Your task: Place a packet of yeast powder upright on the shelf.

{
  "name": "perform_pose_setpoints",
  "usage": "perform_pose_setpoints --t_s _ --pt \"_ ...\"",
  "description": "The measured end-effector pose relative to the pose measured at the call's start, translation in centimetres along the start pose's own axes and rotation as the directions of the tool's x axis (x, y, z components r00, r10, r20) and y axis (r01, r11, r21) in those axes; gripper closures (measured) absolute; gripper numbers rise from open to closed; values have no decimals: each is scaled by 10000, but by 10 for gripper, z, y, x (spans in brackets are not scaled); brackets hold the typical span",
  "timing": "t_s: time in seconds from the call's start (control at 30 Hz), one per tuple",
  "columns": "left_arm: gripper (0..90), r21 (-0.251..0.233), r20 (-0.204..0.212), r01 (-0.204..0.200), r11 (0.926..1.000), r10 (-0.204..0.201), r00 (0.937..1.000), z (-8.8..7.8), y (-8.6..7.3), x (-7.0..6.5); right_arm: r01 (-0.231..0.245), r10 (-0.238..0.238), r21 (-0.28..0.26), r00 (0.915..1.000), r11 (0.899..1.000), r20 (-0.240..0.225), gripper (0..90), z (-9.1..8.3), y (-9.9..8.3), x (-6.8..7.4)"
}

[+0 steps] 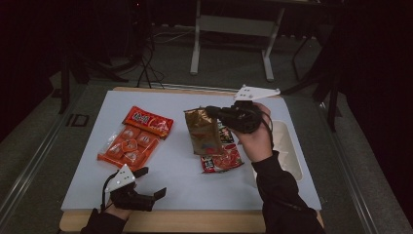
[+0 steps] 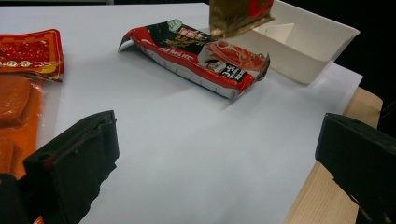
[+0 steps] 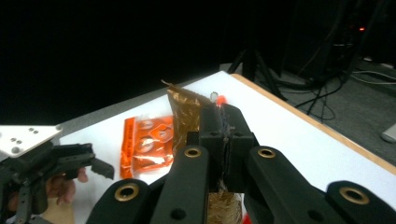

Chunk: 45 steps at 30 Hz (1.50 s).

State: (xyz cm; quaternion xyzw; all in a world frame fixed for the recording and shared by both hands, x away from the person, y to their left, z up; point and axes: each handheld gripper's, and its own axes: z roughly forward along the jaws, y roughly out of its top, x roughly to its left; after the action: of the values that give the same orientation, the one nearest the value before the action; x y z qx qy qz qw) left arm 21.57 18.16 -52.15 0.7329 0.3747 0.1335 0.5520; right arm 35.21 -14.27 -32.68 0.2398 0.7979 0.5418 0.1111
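High view: dim room, white table (image 1: 185,185), right gripper (image 1: 212,111) clamping gold packet (image 1: 202,131), left gripper (image 1: 153,181) apparently spread.

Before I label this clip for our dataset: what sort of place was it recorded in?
Probably a lab or studio data-collection station, not a home: dark surroundings, cables on the floor, a bare white table, and snack packets laid out beside a white tray.

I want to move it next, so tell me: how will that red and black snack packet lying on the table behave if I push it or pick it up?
The red and black packet looks crinkled and puffed, so probably light and floppy. Its film appears glossy, so it would likely slide across the smooth white table rather than tip or roll.
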Motion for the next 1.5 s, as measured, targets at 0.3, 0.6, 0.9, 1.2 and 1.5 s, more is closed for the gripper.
perform_pose_setpoints --t_s 0.3,0.6,0.9,1.2,1.5 --pt "1 20 -37 22 10000 -22 10000 0 0 0 -501 530 -358 9952 9981 822 890 -31 1 -34" --pt "1 78 -59 30 10000 -29 10000 -1 -1 1 -825 933 -685 9806 9942 1724 890 -64 1 -66" --pt "1 99 -78 75 9999 -74 9999 0 -1 1 -1044 1214 -776 9570 9915 2634 888 -87 -7 -92" --pt "1 117 -104 84 9999 -83 9999 0 -2 1 -1448 1665 -887 9269 9855 3362 888 -102 -18 -122" --pt "1 81 5 401 9992 -401 9992 -1 -3 3 -1638 1796 -737 9040 9837 3881 885 -99 -34 -150"
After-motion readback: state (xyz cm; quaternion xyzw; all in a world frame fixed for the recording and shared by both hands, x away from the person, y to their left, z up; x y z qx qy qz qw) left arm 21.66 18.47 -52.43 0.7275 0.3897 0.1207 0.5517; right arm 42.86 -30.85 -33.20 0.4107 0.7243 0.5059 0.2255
